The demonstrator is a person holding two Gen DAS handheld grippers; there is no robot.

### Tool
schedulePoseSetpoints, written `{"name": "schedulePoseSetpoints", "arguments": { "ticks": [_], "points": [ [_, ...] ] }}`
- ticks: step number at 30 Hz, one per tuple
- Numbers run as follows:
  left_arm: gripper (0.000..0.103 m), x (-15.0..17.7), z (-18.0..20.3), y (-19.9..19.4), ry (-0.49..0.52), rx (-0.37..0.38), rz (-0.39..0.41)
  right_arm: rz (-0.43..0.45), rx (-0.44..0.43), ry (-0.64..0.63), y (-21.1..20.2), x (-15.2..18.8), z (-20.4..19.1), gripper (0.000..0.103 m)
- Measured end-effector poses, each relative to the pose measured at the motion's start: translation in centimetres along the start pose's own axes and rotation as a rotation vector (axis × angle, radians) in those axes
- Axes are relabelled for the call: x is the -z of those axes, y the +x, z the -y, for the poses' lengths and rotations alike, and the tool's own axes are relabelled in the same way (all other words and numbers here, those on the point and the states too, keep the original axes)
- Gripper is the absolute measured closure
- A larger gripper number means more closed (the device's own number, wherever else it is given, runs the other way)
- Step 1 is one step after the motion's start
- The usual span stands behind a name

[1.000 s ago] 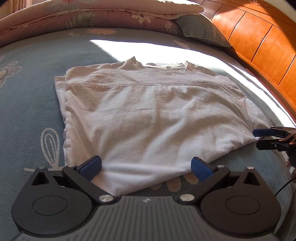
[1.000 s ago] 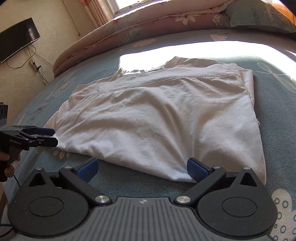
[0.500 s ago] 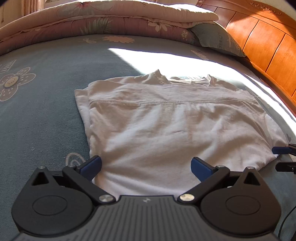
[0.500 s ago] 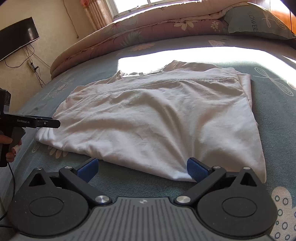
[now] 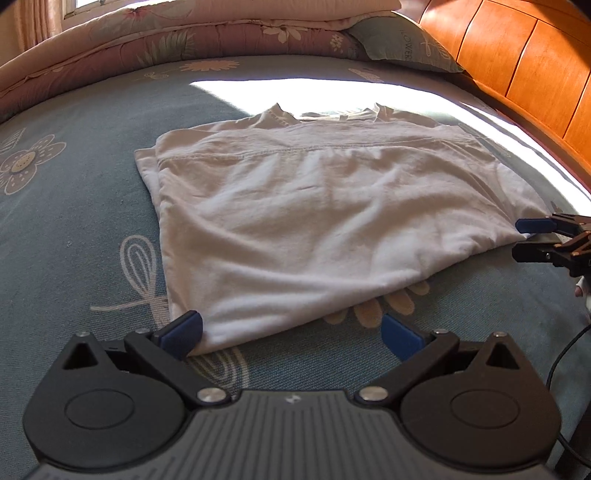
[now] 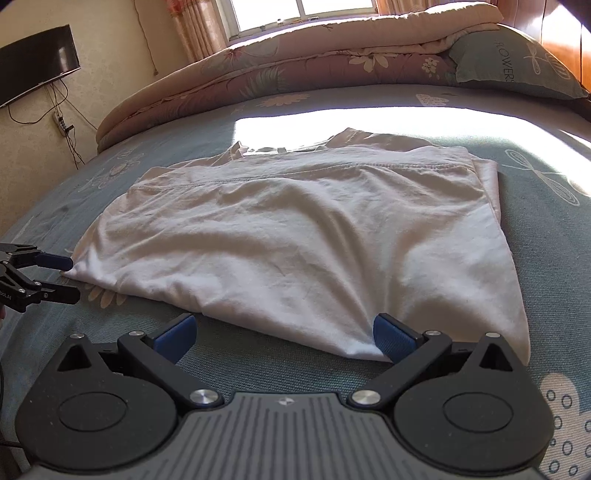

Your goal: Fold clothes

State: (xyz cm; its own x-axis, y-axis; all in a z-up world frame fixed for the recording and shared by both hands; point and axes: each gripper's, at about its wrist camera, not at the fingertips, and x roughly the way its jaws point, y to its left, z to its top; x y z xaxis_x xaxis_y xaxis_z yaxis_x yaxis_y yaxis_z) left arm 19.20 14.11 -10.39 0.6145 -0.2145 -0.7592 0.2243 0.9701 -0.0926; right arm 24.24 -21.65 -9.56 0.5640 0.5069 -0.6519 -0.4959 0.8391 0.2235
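- At near shirt corners: left gripper [image 5: 291,330] and right gripper [image 6: 284,332] both spread wide, gripping nothing.
- White shirt [image 5: 332,221] folded flat on blue floral bedspread [image 5: 74,229].
- Beyond: rolled quilt [image 6: 295,74], pillow [image 6: 517,62], wooden headboard [image 5: 517,59]; TV [image 6: 37,62] cut off.

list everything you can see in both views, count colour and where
shirt: 1, white, folded, lying flat mid-bed
bedsheet: 1, blue-green with flower prints, under the shirt
quilt: 1, pink floral, folded along the far edge of the bed
pillow: 1, teal with lettering, far right by the quilt
headboard: 1, orange wood, right of the bed
tv: 1, black, on the left wall
power strip: 1, with dark cables, below the tv
window: 1, bright, behind the quilt
curtain: 1, patterned, left of the window
left gripper: 1, black with blue pads, open at the shirt's near left corner
right gripper: 1, same, open at the near right corner
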Motion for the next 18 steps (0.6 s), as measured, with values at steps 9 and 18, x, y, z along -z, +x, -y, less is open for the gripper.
{"name": "schedulePoseSetpoints", "arguments": {
  "ticks": [9,18],
  "points": [
    [0.001,-3.0,3.0,2.3,-0.034,0.041,0.068,-0.045,0.102,-0.145,0.4,0.5,-2.1,0.0],
    [0.001,-2.1,4.0,3.9,-0.089,-0.124,0.031,0.024,-0.056,-0.097,-0.9,-2.3,-4.2,0.0]
  ]
}}
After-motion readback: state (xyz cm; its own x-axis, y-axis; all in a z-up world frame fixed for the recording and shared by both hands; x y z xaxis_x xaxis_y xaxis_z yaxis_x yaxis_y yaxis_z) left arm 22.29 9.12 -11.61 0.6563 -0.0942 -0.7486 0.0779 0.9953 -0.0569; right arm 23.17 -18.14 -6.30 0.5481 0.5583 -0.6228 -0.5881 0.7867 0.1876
